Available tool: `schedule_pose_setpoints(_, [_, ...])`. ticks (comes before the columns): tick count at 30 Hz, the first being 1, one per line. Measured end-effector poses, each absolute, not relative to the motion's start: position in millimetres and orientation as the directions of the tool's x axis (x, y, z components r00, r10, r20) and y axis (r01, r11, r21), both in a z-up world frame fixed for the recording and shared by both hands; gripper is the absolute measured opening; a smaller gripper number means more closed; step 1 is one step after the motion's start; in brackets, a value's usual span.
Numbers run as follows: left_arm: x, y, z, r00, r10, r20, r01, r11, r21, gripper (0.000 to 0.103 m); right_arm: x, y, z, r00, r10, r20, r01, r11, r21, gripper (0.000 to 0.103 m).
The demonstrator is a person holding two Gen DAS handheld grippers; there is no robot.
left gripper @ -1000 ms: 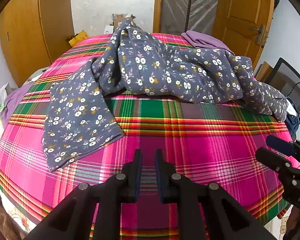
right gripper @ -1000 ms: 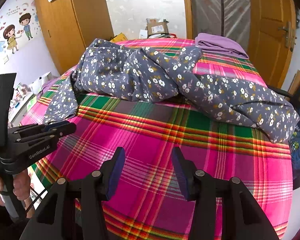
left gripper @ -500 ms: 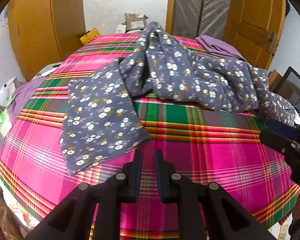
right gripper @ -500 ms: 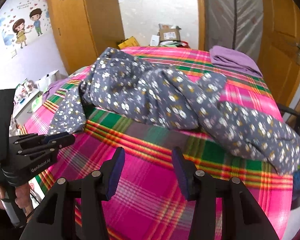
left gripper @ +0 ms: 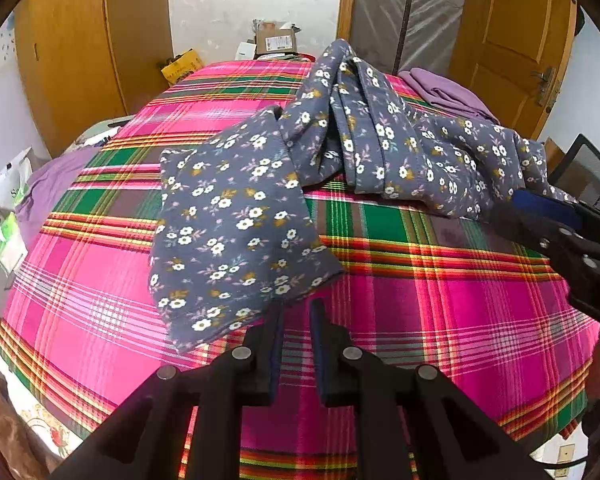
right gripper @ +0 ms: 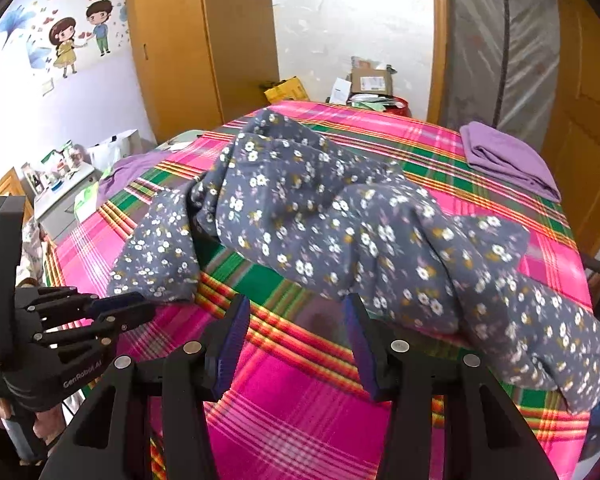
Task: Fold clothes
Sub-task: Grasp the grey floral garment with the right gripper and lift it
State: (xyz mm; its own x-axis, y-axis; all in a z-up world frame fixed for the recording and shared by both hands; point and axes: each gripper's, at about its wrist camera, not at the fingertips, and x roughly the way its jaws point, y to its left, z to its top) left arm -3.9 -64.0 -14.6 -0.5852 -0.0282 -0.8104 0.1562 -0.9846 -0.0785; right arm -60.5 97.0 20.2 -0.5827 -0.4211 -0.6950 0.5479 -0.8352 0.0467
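A bed (left gripper: 480, 304) covered with a pink, green and red plaid blanket fills both views. Across its middle lies a crumpled grey garment with a small white flower print (left gripper: 380, 140) (right gripper: 340, 232), bunched into thick folds that run from the far side of the bed toward its right edge. One flat, wide part of it spreads out toward the near left side, and its hem lies just in front of the left tongs (left gripper: 296, 320).

A folded purple cloth (right gripper: 504, 160) sits at the far right corner of the bed, apart from the flowered garment. Beyond the bed stand wooden wardrobe doors and some cardboard boxes (right gripper: 370, 80) on the floor.

The left tongs hover low over the blanket with their fingers nearly pressed together, only a narrow gap between them, pinching nothing. The right tongs (right gripper: 296, 320) (left gripper: 540, 208) are spread wide and empty, close to the bunched fold of the garment.
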Motion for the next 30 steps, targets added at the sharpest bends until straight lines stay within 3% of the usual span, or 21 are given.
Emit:
schedule_pose_setpoints(14, [6, -78, -19, -0.593, 0.033, -0.804, 0.147, -0.978, -0.149, 0.013, -94, 61, 30, -0.591, -0.424, -0.687, 0.598, -0.801, -0.020, 0.050])
schedule_pose_setpoints(24, [3, -92, -20, -0.605, 0.078, -0.792, 0.157, -0.964, -0.215, 0.014, -126, 26, 35, -0.540, -0.499, -0.678, 0.664, -0.748, 0.021, 0.050])
schedule_pose_setpoints(25, [2, -94, -20, -0.605, 0.085, -0.792, 0.158, -0.962, -0.223, 0.014, -125, 28, 36, -0.543, -0.505, -0.671, 0.663, -0.748, 0.027, 0.045])
schedule_pose_setpoints(26, [2, -96, -21, -0.604, 0.093, -0.792, 0.158, -0.960, -0.233, 0.014, -124, 30, 37, -0.545, -0.511, -0.665, 0.662, -0.749, 0.032, 0.028])
schedule_pose_setpoints(30, [0, -100, -22, -0.608, 0.104, -0.787, 0.155, -0.957, -0.246, 0.014, -121, 37, 39, -0.556, -0.534, -0.637, 0.659, -0.750, 0.054, 0.025])
